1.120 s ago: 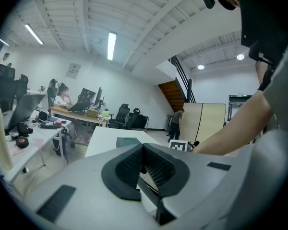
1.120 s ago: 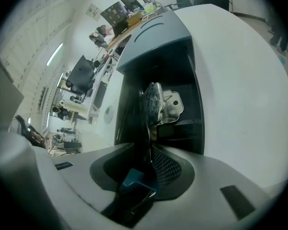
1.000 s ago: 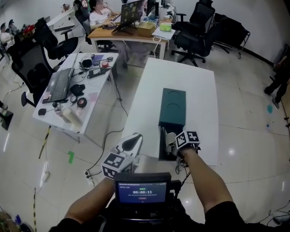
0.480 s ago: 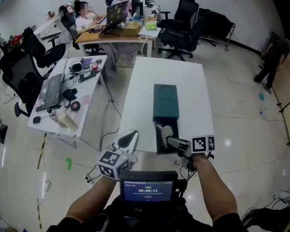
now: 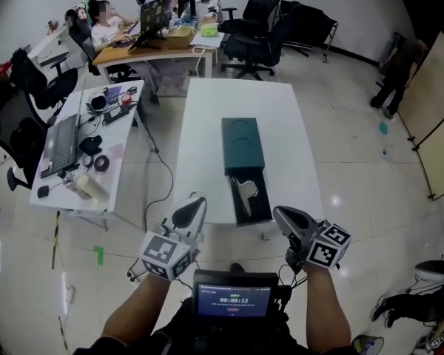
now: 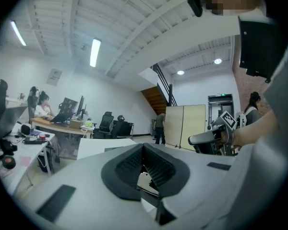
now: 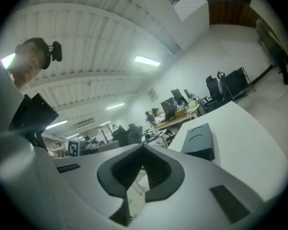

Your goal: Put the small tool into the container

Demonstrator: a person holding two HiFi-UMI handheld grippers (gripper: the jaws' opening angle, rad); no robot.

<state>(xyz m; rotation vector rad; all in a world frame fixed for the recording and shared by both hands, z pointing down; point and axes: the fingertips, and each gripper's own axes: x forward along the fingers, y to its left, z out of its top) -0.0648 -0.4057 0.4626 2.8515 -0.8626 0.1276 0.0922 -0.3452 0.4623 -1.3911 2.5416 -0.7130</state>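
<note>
Head view showed the small tool (image 5: 246,191) lying inside the open drawer (image 5: 260,207) of the dark green container (image 5: 242,145), which stood on the white table (image 5: 207,117). The placing step looked done, since neither gripper carried anything.

The right gripper (image 5: 279,212) hung off the table's near end, clear of the drawer. Its jaws had just been closing and were pressed together with nothing between them. The left gripper (image 5: 195,203) was beside it on the other side, jaws likewise together and empty, touching nothing.

If the drawer was meant to be closed, the next move probably called for one gripper to return to the drawer's front and push it straight along the container's length. The tool would need to stay low enough not to catch on the way in.

Counted:
- one tool
- one container with one drawer
- one work table
- two grippers
</note>
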